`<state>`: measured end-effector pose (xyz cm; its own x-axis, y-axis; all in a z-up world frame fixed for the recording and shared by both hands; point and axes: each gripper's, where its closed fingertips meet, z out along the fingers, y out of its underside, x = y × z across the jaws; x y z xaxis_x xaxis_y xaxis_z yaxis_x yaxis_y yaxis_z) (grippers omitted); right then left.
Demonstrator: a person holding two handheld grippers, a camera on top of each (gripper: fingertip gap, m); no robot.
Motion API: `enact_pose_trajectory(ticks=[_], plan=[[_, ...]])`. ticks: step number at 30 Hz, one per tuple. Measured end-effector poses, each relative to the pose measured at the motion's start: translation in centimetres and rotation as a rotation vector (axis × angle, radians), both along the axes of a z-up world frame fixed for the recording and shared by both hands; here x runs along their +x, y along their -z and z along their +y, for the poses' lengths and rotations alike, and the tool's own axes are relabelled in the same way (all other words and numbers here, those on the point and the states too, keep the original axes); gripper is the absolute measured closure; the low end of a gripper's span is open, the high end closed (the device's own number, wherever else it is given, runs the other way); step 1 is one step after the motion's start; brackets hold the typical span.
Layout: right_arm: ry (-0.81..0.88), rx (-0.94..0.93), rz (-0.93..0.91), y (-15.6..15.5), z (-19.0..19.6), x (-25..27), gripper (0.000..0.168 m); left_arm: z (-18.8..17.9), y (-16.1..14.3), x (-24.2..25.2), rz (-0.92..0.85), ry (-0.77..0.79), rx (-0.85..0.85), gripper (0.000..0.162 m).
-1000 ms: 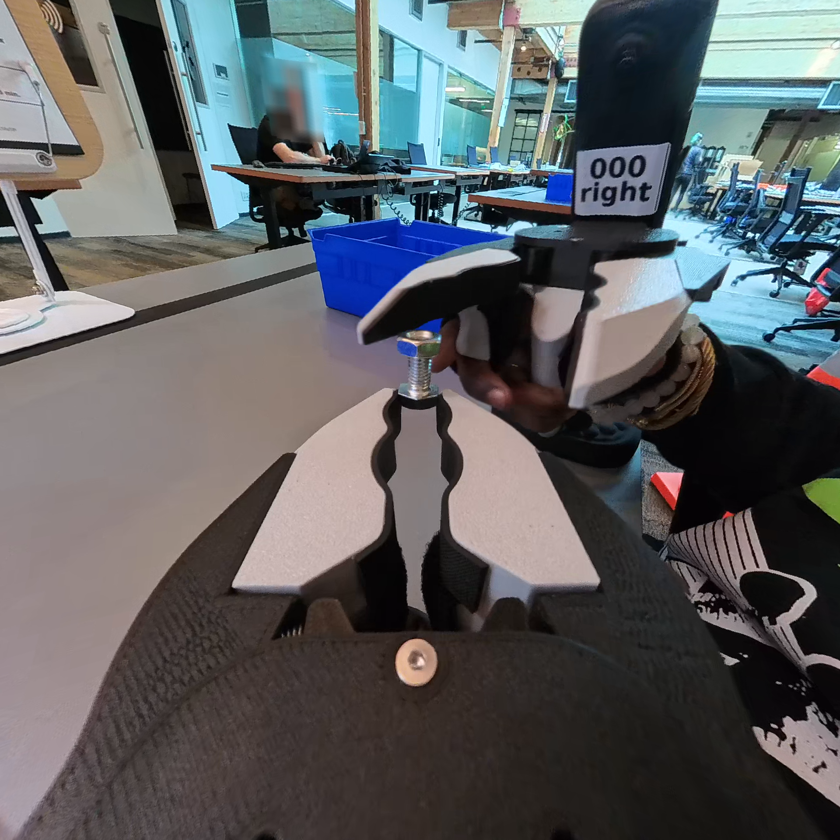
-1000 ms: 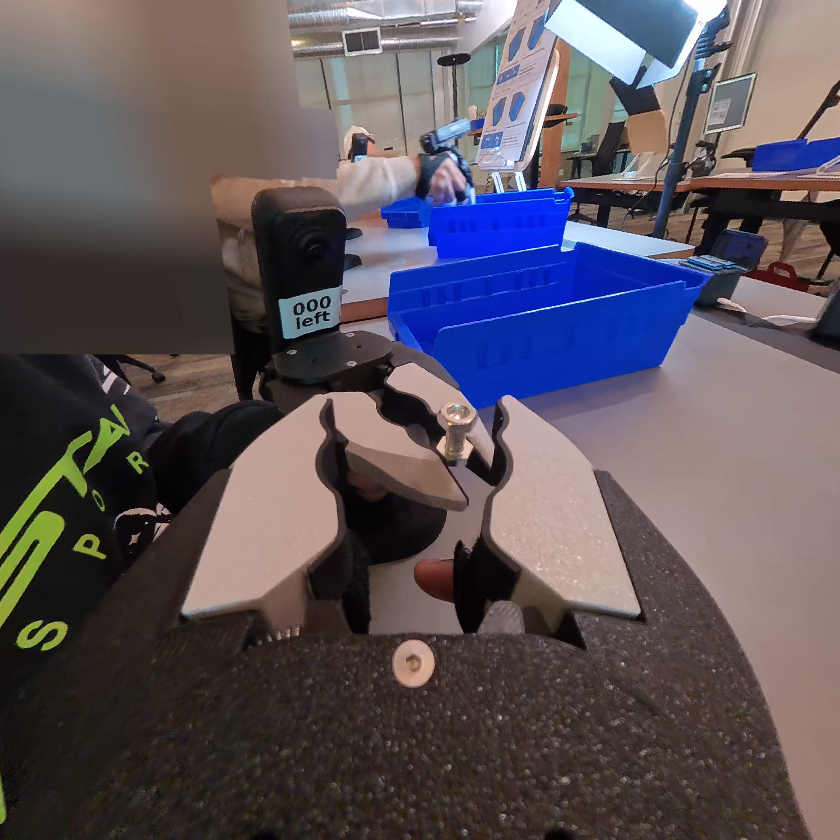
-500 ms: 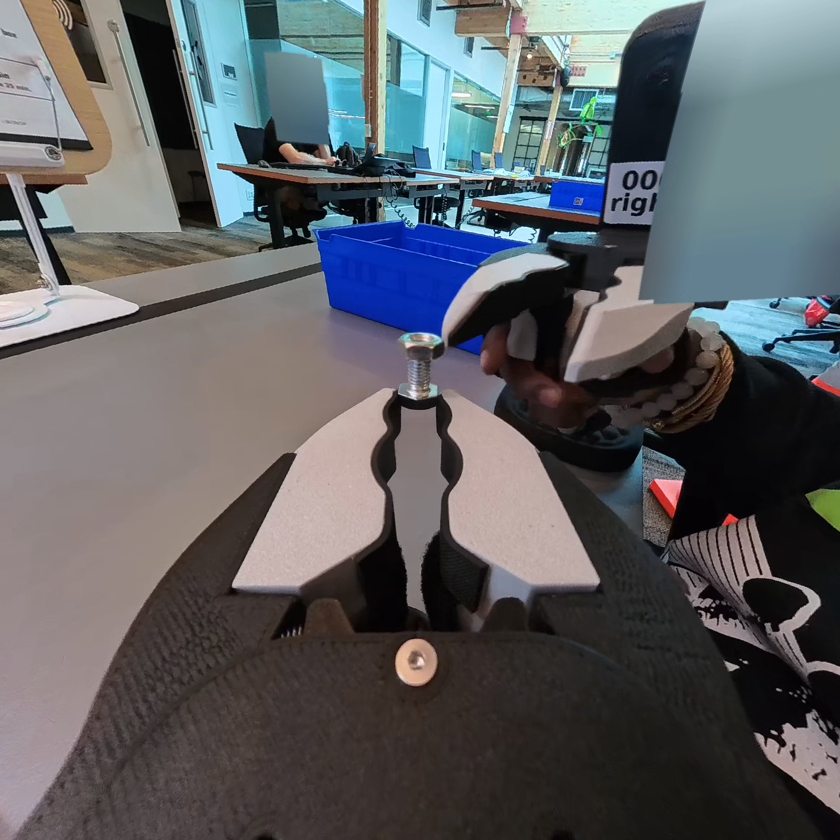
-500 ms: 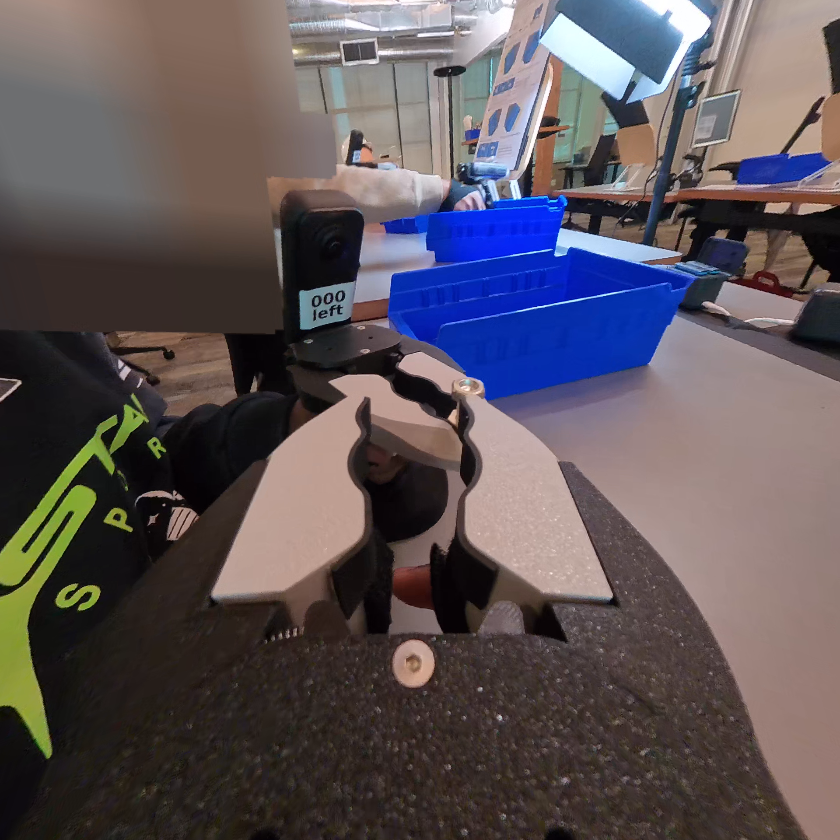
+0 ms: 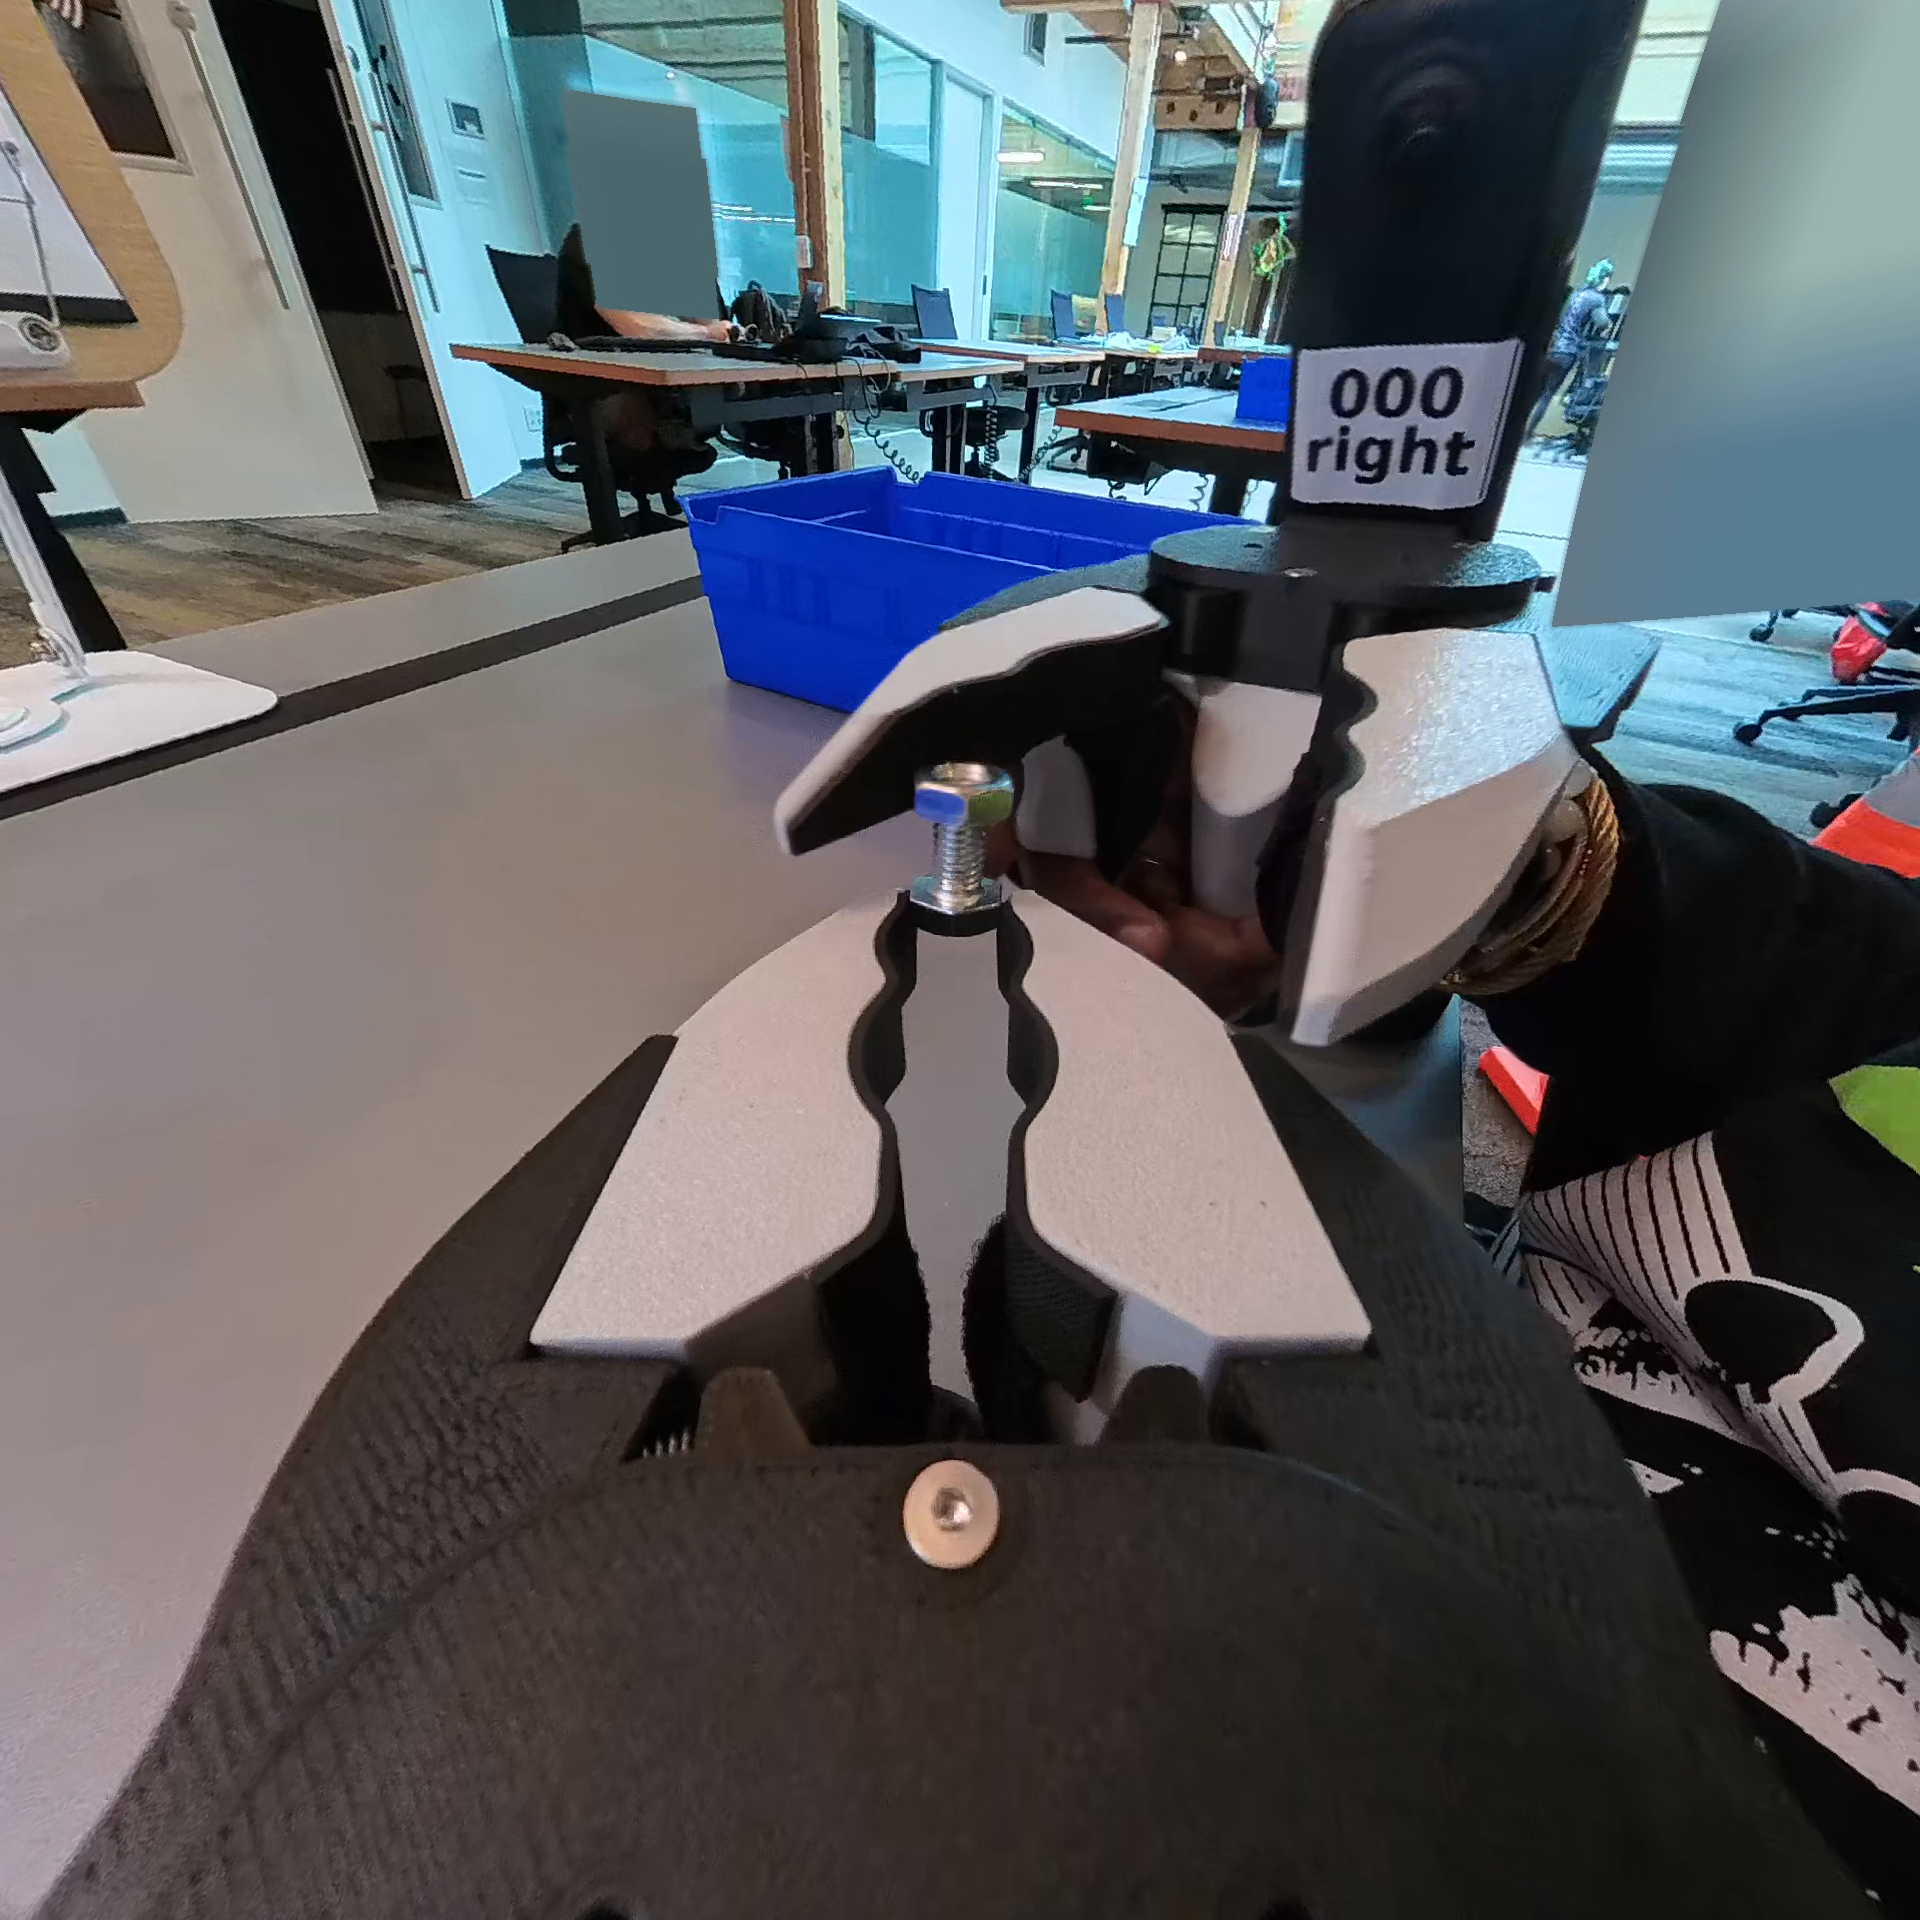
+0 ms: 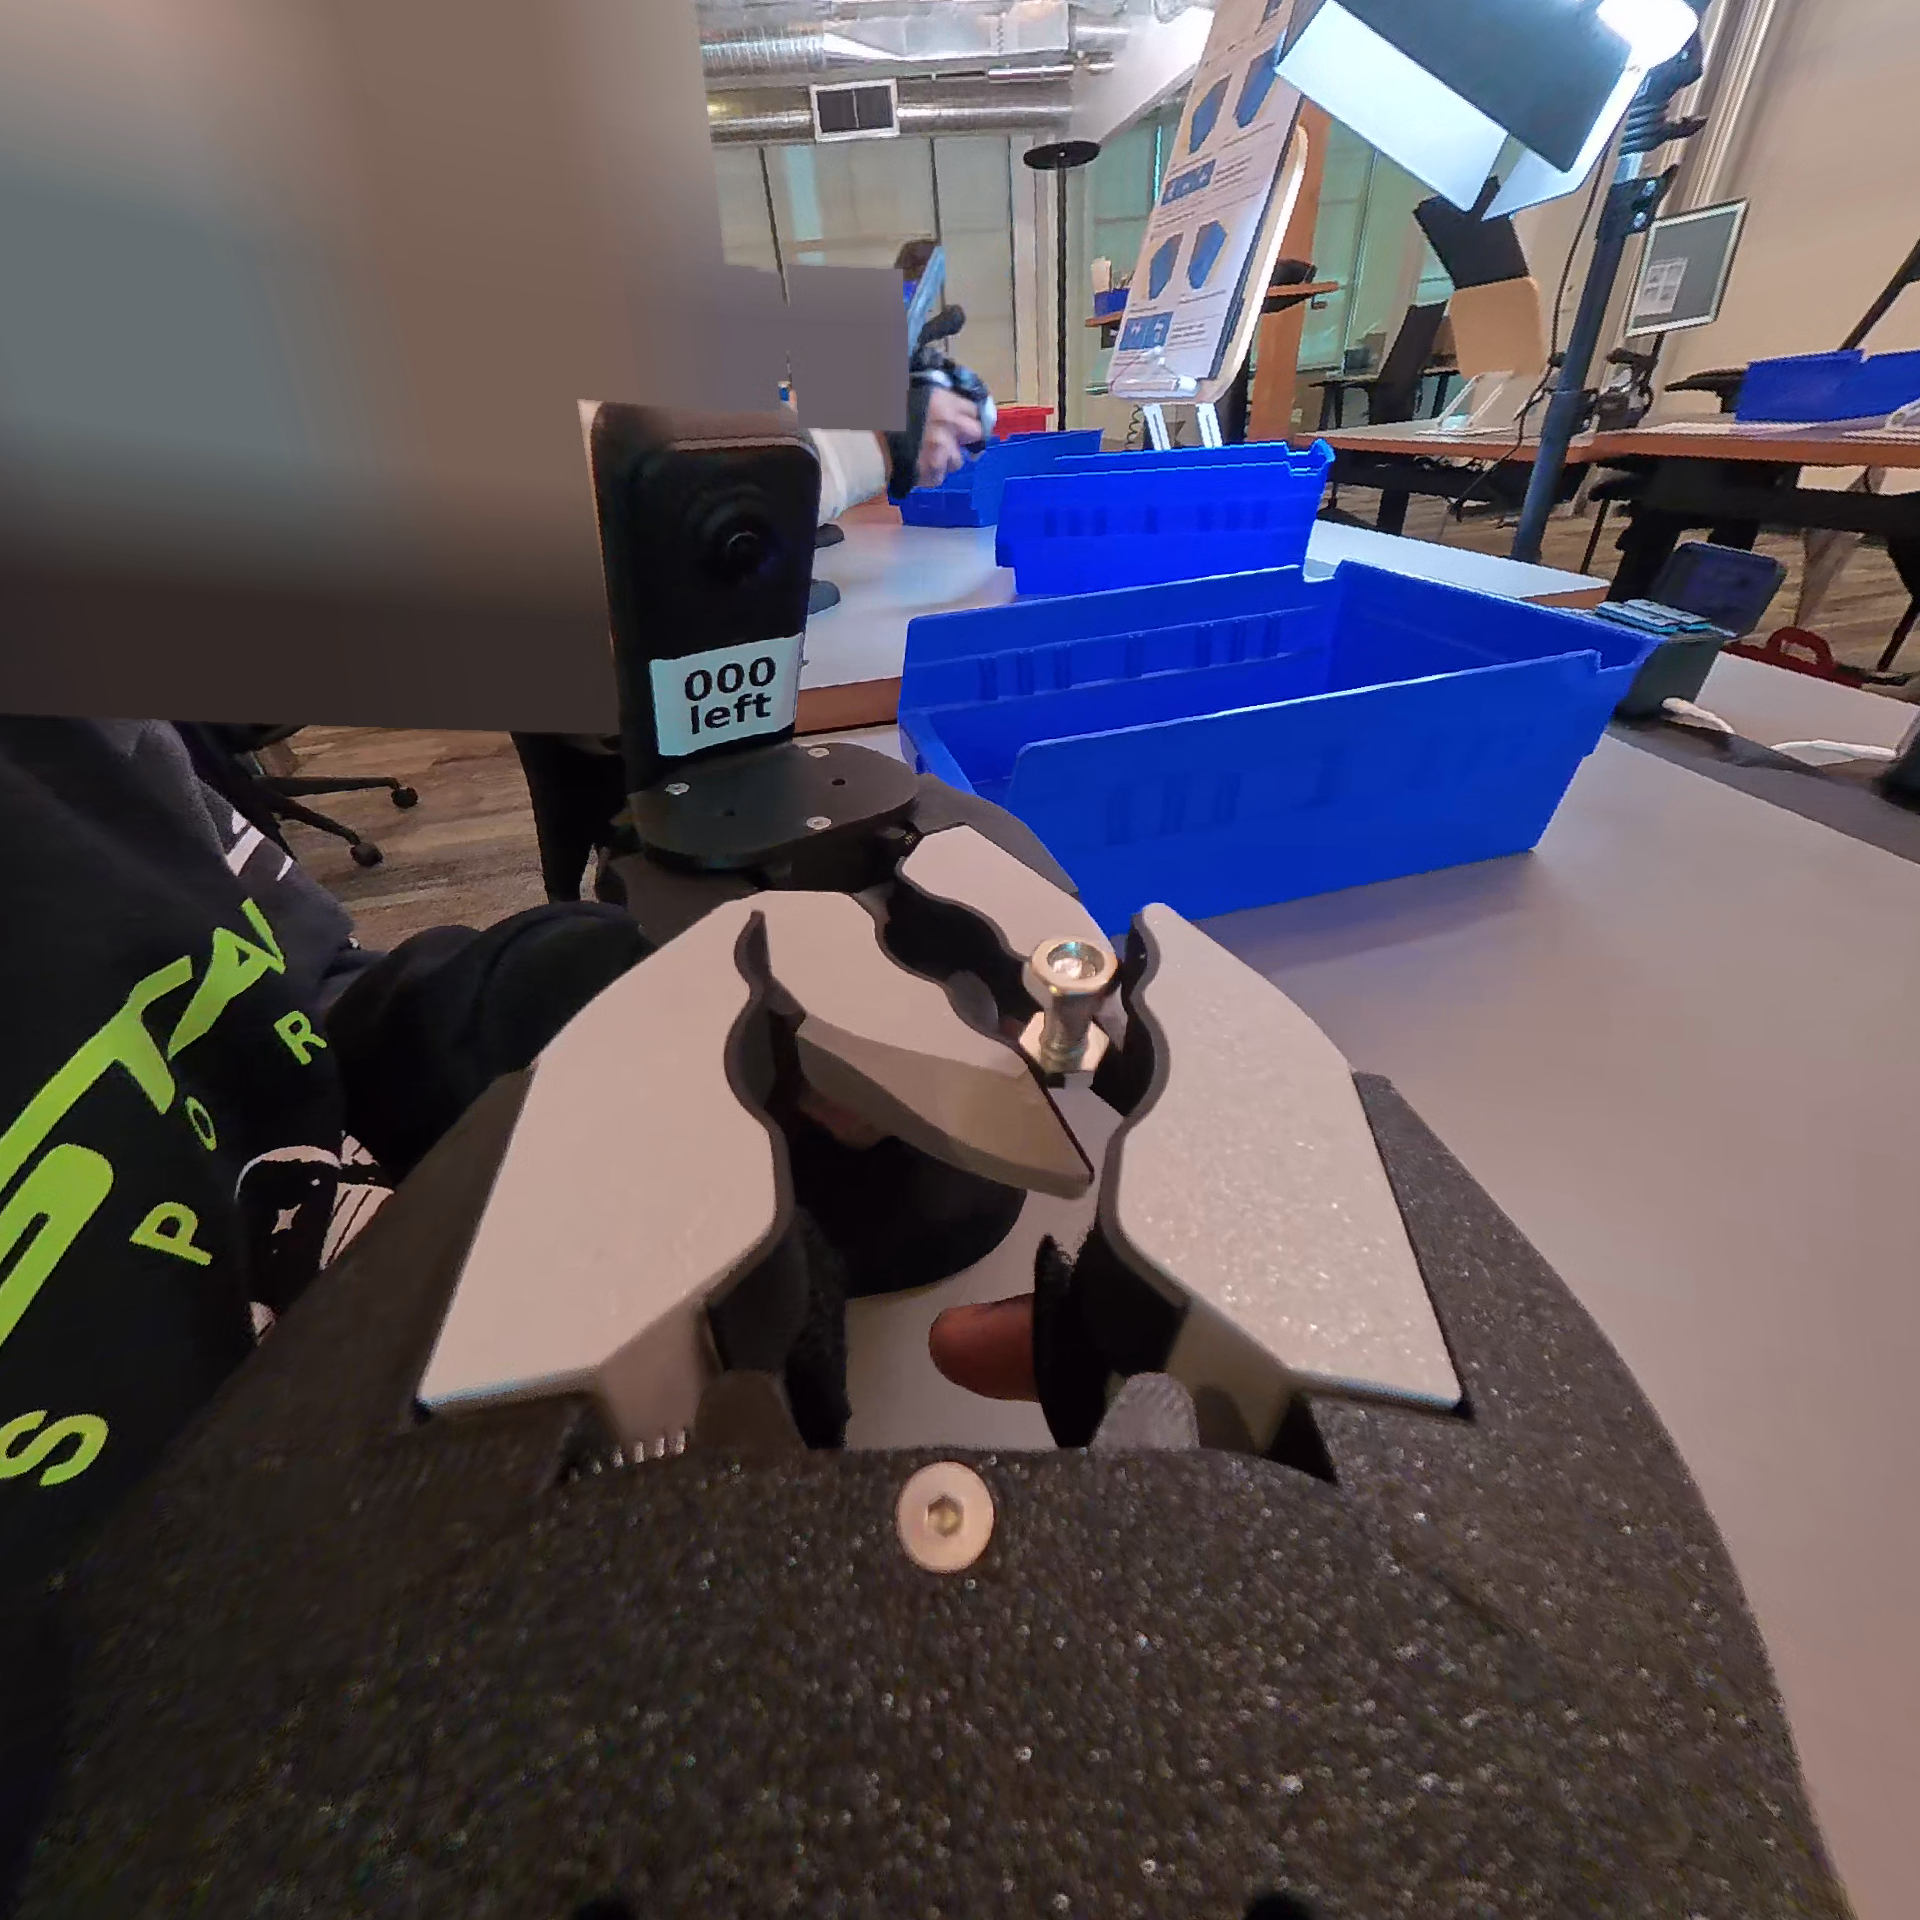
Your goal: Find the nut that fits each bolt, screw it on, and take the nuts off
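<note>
A small silver bolt (image 5: 958, 852) stands upright, its lower hex end clamped in the tips of my left gripper (image 5: 958, 920), which is shut on it. A hex nut (image 5: 964, 795) sits at the top of the thread. My right gripper (image 5: 1049, 914) reaches in from the right with its jaws wide apart, one finger (image 5: 966, 707) lying over the nut. In the right wrist view the bolt (image 6: 1062, 1023) and nut (image 6: 1070, 964) stand just inside my right gripper's (image 6: 951, 914) right finger (image 6: 1247, 1143). The left gripper (image 6: 1070, 1070) faces it.
Both grippers are held over a grey table (image 5: 416, 883). A blue bin (image 5: 831, 603) stands behind them, also in the right wrist view (image 6: 1299, 790), with a second blue bin (image 6: 1153, 520) on the table beyond. A white stand base (image 5: 125, 707) sits far left. The tips of one gripper are about 5 centimetres away from the tips of the other.
The right gripper drew back to the right with its jaws narrowed, then came back over the nut with its jaws wide. The left gripper kept hold of the bolt.
</note>
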<state>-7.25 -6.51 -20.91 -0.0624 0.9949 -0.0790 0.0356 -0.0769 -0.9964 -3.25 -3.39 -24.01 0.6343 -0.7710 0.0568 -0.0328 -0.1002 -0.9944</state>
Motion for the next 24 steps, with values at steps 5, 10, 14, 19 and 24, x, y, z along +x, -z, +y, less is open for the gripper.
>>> enact_pose_trajectory(ticks=[5, 10, 14, 19, 24], plan=[[0.028, -0.003, 0.009, -0.1, 0.2, 1.1, 0.109, 0.2, -0.2, -0.4, -0.022, -0.02, -0.003, 0.147], [0.025, -0.004, 0.029, -0.3, 0.0, 2.6, 0.136, 0.2, -0.2, -0.4, -0.028, -0.023, -0.006, 0.147], [0.069, -0.011, 0.063, -0.7, 0.9, 2.8, 0.124, 0.2, -0.1, -0.3, -0.015, -0.017, -0.005, 0.147], [0.048, -0.017, 0.03, 0.1, 0.9, 1.0, 0.101, 0.0, 0.0, -0.1, -0.003, -0.003, -0.001, 0.147], [0.014, -0.006, 0.019, 0.2, 0.3, 0.0, 0.101, 0.0, 0.2, 0.1, 0.015, 0.005, -0.003, 0.147]])
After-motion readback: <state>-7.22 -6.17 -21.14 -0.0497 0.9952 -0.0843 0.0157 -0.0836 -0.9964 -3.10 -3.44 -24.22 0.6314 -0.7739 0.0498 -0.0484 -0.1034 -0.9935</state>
